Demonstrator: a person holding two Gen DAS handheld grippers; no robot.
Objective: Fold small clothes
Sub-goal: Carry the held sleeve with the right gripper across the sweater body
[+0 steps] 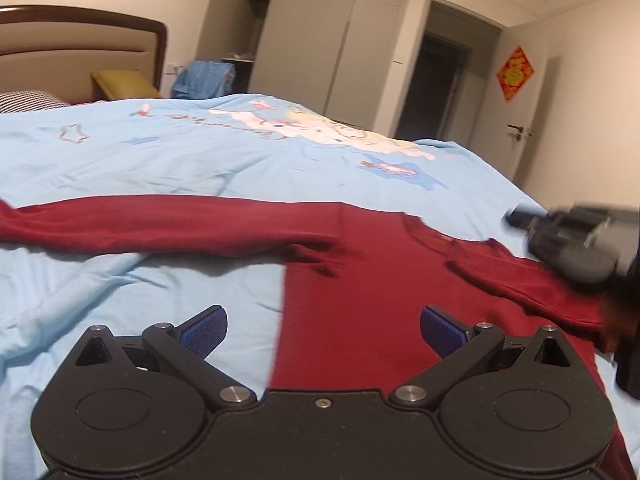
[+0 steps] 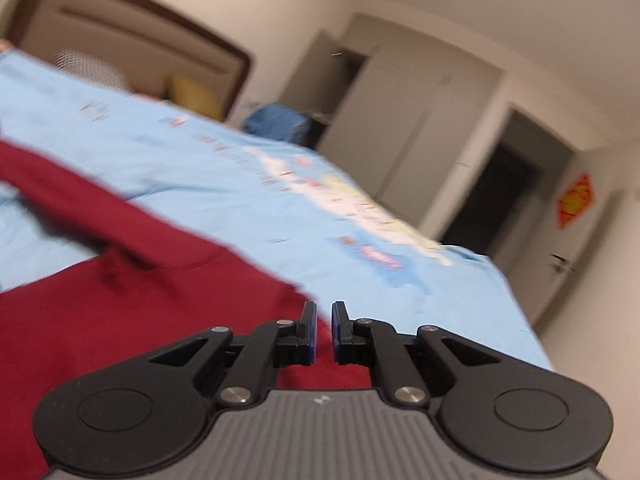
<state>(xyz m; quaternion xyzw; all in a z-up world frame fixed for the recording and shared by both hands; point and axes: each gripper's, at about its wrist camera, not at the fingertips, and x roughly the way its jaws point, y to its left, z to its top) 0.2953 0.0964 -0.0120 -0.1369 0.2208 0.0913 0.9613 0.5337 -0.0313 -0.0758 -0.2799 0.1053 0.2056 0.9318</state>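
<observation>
Looking along both tools, we see a bed covered by a light blue quilt printed with stars and a pale cartoon figure, its cloth creased near us. Behind it stands a padded headboard with a dark wooden rim, a mustard cushion and a striped pillow leaning at its foot. Past the bed a heap of blue fabric sits by grey wardrobe doors, one of them ajar. Farther right there is a dark doorway, then a closed door with a lever handle and a red diamond-shaped decoration on the wall.

On the quilt lies a dark red long-sleeved top, body flat and neckline toward the far side. One sleeve stretches straight out to the left across the quilt; the other sleeve runs toward the right edge, a little rumpled.

Our left gripper hangs just above the near part of the top, straddling its left edge, its blue-padded fingers spread wide with nothing between them. Our right gripper is over the top's right side at the quilt's border; its jaws are nearly together with a narrow gap showing, and we cannot tell whether any cloth is pinched there, since its view is blurred.
</observation>
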